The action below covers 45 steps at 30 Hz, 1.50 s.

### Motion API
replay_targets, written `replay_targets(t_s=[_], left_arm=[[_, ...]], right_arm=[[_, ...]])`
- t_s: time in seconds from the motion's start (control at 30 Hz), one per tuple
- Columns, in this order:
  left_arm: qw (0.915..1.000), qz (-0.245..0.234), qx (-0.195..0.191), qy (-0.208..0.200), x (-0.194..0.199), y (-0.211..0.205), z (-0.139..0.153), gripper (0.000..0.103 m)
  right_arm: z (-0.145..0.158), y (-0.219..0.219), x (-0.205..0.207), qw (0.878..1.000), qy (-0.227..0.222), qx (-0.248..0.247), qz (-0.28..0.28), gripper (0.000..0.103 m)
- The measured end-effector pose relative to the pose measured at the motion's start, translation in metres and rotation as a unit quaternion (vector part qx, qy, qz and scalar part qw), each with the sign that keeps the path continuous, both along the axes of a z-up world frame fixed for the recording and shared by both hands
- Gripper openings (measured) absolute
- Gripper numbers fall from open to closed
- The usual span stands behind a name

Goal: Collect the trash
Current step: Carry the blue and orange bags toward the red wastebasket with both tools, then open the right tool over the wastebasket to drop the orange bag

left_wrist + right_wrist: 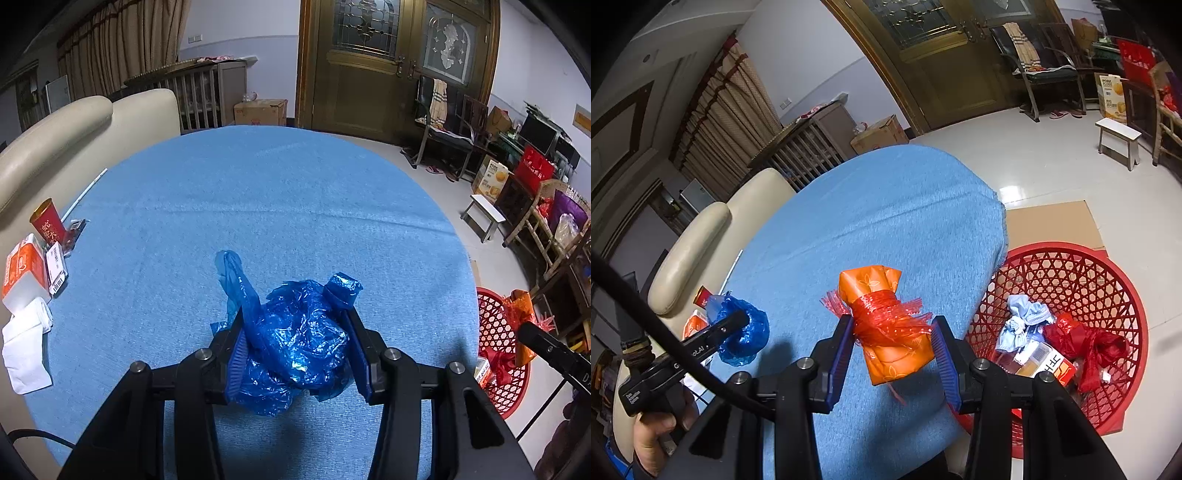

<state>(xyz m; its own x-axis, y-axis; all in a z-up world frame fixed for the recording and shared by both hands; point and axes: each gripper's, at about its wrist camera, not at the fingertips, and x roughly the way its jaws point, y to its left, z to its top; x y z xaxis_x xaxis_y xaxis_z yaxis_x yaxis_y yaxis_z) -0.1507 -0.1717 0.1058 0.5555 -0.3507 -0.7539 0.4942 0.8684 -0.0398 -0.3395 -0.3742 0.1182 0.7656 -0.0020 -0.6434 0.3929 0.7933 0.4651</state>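
Black gripper arms filled the foreground of both wrist views. On the left wrist view, the left gripper (295,321) was pinching a crumpled blue plastic bag (303,339) between its blue pads, with plastic wrapped over the right fingertip and a strip trailing up past the left one. The bag sat just above the blue tablecloth (258,192). At the cloth's left edge lay a red cup (48,221), an orange-and-white pack (22,269) and white tissue (26,350), close together.

On the right wrist view, the right gripper (892,328) was closed on an orange packet (886,332) tied round with red ribbon (879,310), the pads touching the ribbon on both sides. The packet stood tilted above the cloth's near right part. A red basket (1071,273) stood on the floor just beside the table, partly on cardboard (1052,225). Inside it lay a pale blue rag (1023,325), a red bag (1086,343) and a small box (1045,362).
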Motion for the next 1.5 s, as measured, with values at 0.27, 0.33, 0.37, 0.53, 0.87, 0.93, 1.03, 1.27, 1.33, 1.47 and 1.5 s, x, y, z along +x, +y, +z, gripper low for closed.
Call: replay_targets(t_s=[0.27,0.33,0.37,0.53,0.87,0.93,1.03,1.27,1.33,1.47,1.5], left_arm=[[0.9999,-0.010,-0.002,0.001,-0.003,-0.003,0.000,0.050],[0.9999,-0.014,-0.002,0.003,0.000,-0.001,0.000,0.050],[0.9999,-0.017,-0.001,0.003,0.000,-0.002,0.000,0.050],[0.9995,-0.030,-0.006,0.001,-0.003,-0.008,0.005,0.050],[0.9947,-0.102,-0.003,-0.011,-0.035,-0.064,0.014,0.050],[0.9931,-0.117,0.001,-0.011,-0.042,-0.073,0.013,0.050],[0.9906,-0.136,0.012,-0.013,-0.053,-0.088,0.011,0.050],[0.9863,-0.162,0.029,-0.014,-0.072,-0.110,0.008,0.050],[0.9854,-0.167,0.031,-0.014,-0.074,-0.114,0.007,0.050],[0.9836,-0.178,0.031,-0.010,-0.081,-0.122,0.005,0.050],[0.9828,-0.181,0.032,-0.010,-0.084,-0.127,0.005,0.050]], right_arm=[[0.002,-0.003,-0.006,1.000,0.002,-0.006,-0.011,0.046],[0.003,-0.005,-0.009,1.000,0.001,-0.007,-0.017,0.046],[0.003,-0.007,-0.011,1.000,0.001,-0.006,-0.020,0.046],[0.003,-0.021,-0.027,0.999,0.005,-0.008,-0.048,0.046],[0.004,-0.062,-0.070,0.992,0.016,-0.023,-0.126,0.046],[-0.001,-0.069,-0.077,0.990,0.023,-0.023,-0.134,0.046],[-0.006,-0.077,-0.084,0.989,0.029,-0.016,-0.142,0.046],[-0.015,-0.082,-0.093,0.989,0.030,-0.002,-0.147,0.046],[-0.016,-0.083,-0.093,0.989,0.030,-0.001,-0.147,0.046],[-0.017,-0.085,-0.092,0.989,0.029,-0.005,-0.147,0.046],[-0.016,-0.085,-0.092,0.989,0.029,-0.008,-0.147,0.046]])
